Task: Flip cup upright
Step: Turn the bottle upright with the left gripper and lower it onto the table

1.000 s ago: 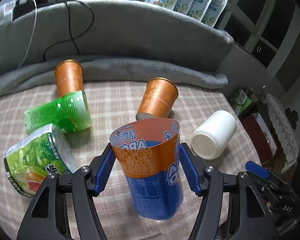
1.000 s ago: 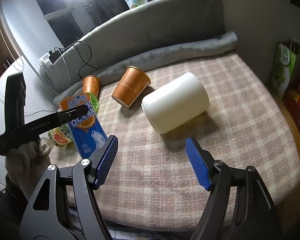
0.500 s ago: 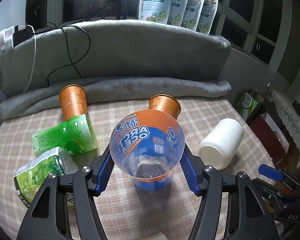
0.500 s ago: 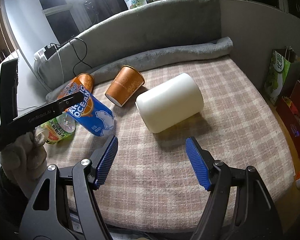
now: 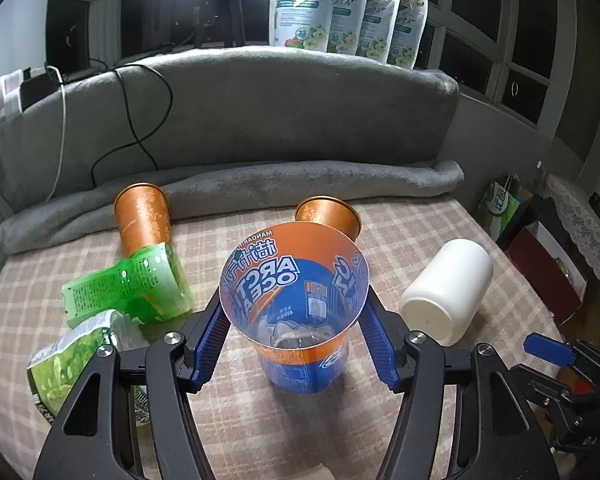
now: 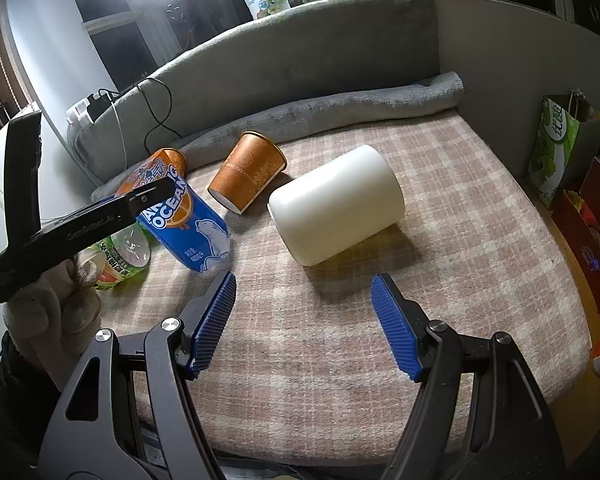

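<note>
Cup (image 5: pixel 296 312) first: the blue-and-orange one sits low and centre in your left view, clamped near its rim between the blue pads (image 5: pixel 206 344) of your left gripper (image 5: pixel 294 344). Its mouth faces the camera, and you can see down to its base. From the right view the cup (image 6: pixel 184 224) leans at left of frame, mouth up and to the left, its base looking on or just above the cloth (image 6: pixel 340 340); I cannot tell which.

To finish the step well, rotate your wrist until the rim is level and the base sits flat, then ease the jaws apart slowly. The wall looks thin and may be squashed by the grip, so expect a little spring on release. The cloth looks soft, so press the base down gently before letting go and draw straight back, clear of the rim.

Watch your left side. A green cup (image 5: pixel 128 292) lies just beside the left pad, with another green one (image 5: pixel 80 364) at lower left.

Two copper cups (image 5: pixel 142 218) lie on their sides higher in the frame. A white cup (image 5: pixel 448 292) lies on its side at right, well apart from your work.

Your right gripper (image 6: pixel 304 324) hangs with jaws wide apart and holding nothing, low in its view, near the white cup (image 6: pixel 336 210).
</note>
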`<state>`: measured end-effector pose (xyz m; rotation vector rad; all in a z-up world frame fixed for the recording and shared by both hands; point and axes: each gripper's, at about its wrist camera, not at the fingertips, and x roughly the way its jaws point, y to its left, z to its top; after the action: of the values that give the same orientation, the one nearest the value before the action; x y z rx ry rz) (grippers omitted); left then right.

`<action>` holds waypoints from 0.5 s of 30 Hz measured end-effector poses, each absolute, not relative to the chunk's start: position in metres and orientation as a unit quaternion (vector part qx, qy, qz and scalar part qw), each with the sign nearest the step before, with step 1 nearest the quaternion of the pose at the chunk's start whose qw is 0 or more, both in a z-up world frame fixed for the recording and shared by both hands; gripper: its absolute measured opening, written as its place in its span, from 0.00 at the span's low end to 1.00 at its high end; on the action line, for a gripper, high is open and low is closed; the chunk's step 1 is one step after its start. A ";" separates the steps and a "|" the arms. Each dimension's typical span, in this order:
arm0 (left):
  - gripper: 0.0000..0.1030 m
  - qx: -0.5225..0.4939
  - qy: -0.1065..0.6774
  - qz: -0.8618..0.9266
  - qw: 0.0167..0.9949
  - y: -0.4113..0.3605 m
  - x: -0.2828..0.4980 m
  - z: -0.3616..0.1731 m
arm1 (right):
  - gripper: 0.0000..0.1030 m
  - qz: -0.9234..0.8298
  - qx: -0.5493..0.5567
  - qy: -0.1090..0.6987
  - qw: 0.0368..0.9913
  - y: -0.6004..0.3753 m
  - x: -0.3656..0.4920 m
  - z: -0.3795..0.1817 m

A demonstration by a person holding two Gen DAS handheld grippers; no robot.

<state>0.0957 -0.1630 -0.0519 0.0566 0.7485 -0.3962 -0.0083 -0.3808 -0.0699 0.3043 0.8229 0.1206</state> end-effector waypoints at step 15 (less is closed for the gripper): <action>0.61 0.017 0.362 -0.201 0.910 -0.171 0.099 -0.053 | 0.71 0.052 0.154 0.394 0.904 -0.383 -0.013 -0.069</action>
<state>0.0992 -0.1710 -0.0526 0.0354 0.7457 -0.4155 -0.0127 -0.3830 -0.0695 0.3176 0.8149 0.1079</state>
